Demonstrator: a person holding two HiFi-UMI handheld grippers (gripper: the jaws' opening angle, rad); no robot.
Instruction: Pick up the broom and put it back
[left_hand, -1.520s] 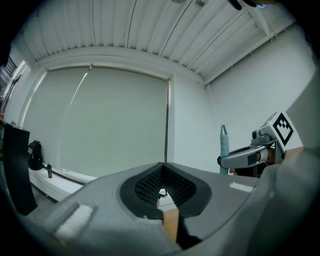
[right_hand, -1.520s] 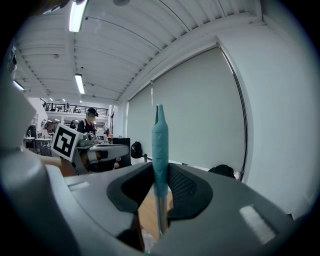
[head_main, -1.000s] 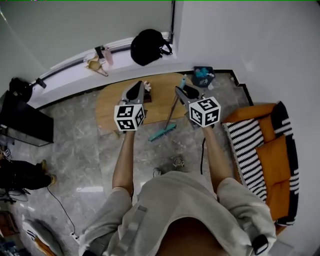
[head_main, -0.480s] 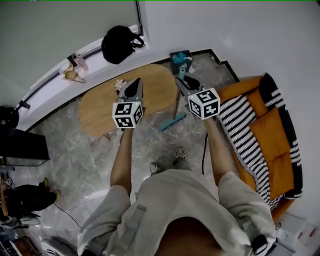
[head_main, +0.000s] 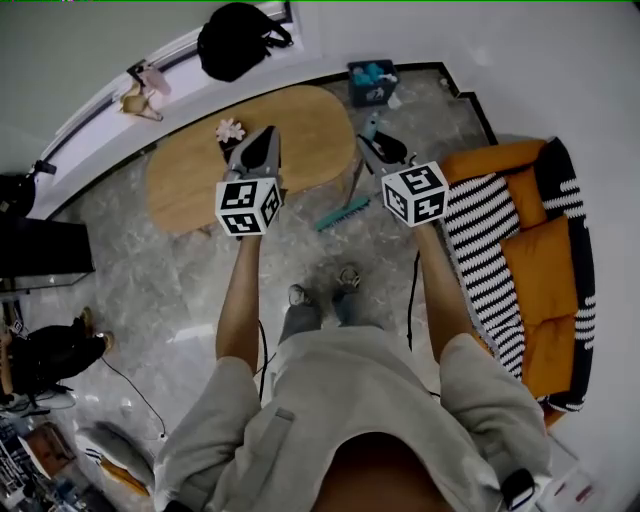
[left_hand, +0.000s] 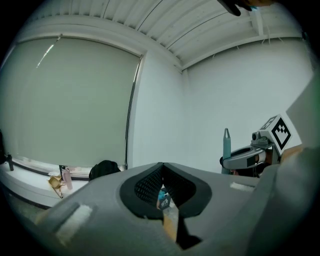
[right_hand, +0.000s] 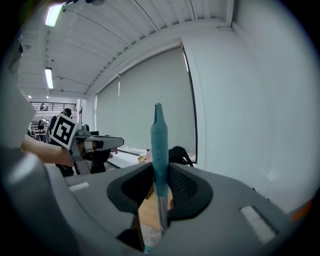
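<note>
Only one broom (right_hand: 160, 140), clamped in right tool (right_hand: 160, 175); left tool (left_hand: 162, 172) closed.

— What sits on the oval wooden table (head_main: 190, 190)?
— Only a small pale flower-like piece (head_main: 229, 130), near its far edge.
— And on the grey marble floor (head_main: 180, 300)?
— The table itself, a dark bin (head_main: 372, 95) in the far corner, and an orange sofa (head_main: 540, 270) at the right.
</note>
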